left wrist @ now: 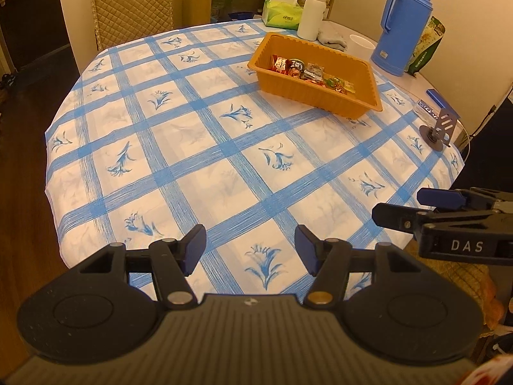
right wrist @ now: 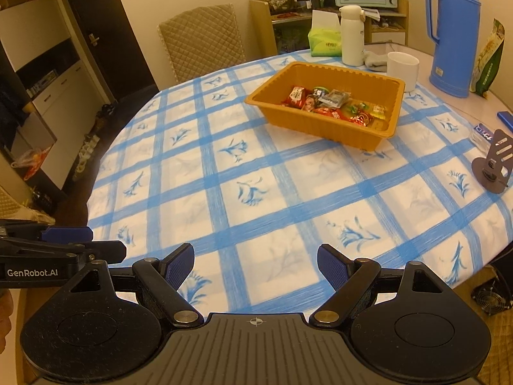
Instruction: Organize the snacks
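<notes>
Lying in the orange tray (right wrist: pixel 323 128), snacks (right wrist: pixel 333 106) sit well beyond both released, empty grippers.

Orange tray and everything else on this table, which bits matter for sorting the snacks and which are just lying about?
For the job:
orange tray
wrapped snacks inside it
left gripper, open
right gripper, open

Lying about:
blue thermos
white bottle
tissue box
white cup
green bag

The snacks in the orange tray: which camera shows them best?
The right wrist view: the snacks appear larger there, inside the orange tray, with wrappers easier to tell apart. The left wrist view shows the same pile smaller and farther off.
</notes>
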